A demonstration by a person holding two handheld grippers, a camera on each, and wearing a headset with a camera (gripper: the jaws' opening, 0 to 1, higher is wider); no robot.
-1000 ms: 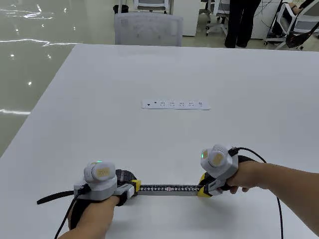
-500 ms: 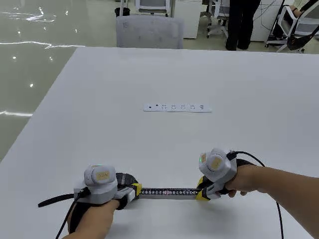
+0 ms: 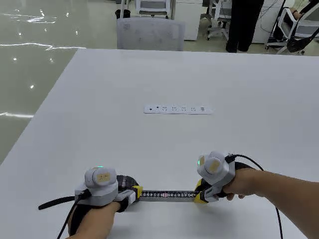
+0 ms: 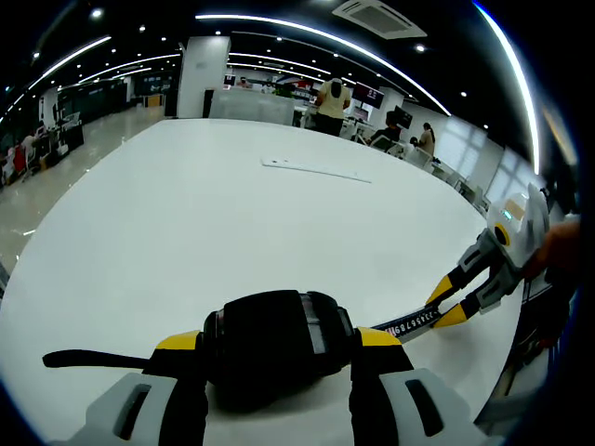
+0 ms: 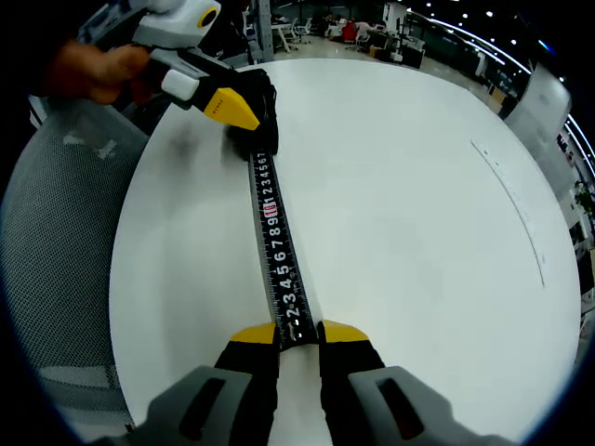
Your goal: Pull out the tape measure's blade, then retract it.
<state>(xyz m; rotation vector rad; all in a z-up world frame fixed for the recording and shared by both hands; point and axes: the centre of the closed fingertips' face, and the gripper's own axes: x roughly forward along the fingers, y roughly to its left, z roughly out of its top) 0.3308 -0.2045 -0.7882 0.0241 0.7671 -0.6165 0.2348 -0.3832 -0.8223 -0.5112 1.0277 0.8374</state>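
Observation:
A black tape measure case rests on the white table near its front edge. My left gripper is shut on the case, whose body sits between the yellow-tipped jaws. The numbered blade runs out flat to the right. My right gripper is shut on the blade's end. In the right gripper view the blade stretches away from my right gripper to the case. In the left gripper view the blade reaches the right gripper.
A white power strip lies at mid-table. A grey chair stands at the far edge, with people and office chairs beyond. A black strap trails left from the case. A cable loops beside the right hand.
The right gripper has moved a little to the left, toward the case, and the exposed blade is slightly shorter. The left gripper and case have stayed put.

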